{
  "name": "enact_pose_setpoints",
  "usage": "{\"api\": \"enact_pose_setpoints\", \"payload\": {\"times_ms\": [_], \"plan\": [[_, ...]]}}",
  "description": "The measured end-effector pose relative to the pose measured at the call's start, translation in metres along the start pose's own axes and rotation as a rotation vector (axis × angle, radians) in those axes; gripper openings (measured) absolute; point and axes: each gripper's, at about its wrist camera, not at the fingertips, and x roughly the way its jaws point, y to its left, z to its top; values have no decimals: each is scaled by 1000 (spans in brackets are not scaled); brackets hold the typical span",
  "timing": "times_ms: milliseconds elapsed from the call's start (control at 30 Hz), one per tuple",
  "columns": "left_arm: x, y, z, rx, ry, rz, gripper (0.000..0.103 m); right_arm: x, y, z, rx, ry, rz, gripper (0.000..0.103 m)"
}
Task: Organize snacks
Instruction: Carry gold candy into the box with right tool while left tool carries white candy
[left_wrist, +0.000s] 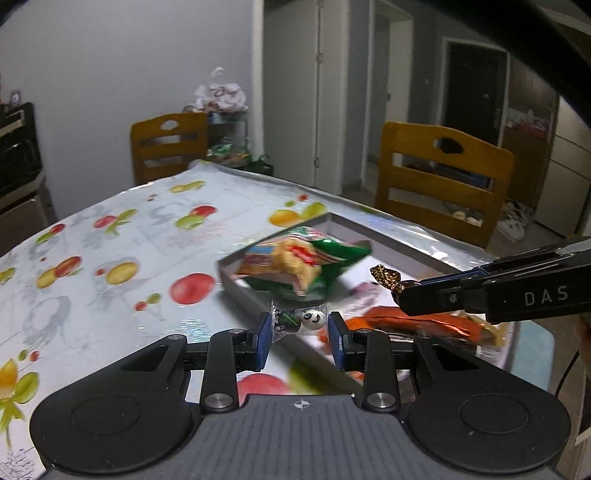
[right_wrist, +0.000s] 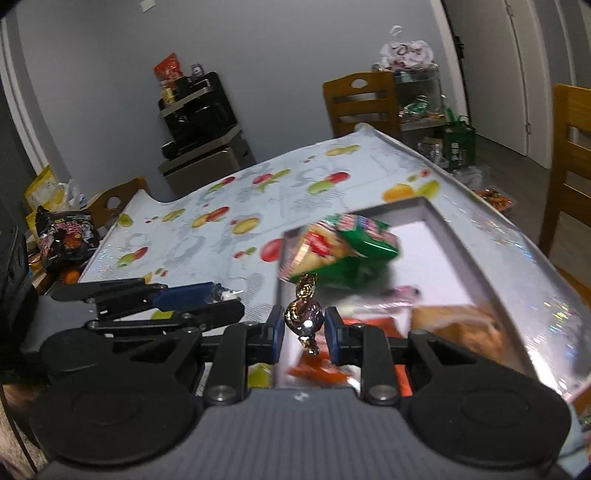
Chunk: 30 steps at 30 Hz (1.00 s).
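My left wrist camera looks forward over its claw (left_wrist: 299, 334), close above the fruit-patterned tablecloth (left_wrist: 110, 258). My right wrist camera does likewise; both share the shallow grey cardboard tray (right_wrist: 436, 210) ahead.

A table (left_wrist: 110, 236) carries everything, covered by a glossy cloth printed with red, yellow and green fruit; directly on it lies 1 shallow grey box (left_wrist: 391, 242) with low walls and a white floor, set toward the table's right edge; the far cloth corner (right_wrist: 364, 129) curls upward
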Motion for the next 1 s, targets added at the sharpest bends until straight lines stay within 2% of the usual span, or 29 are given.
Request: {"api": "enact_pose_setpoints", "payload": {"times_ms": [400,867,1000], "plan": [[32,-39,-2,61,83,-73,35,-14,-40,-19,11,26,-85,23],[46,-47,-9,74,120,-82,37,-3,-41,-22,12,50,-99,23],[42,-46,-10,72,108,-89,50,-3,-40,-22,23,53,-107,23]]}}
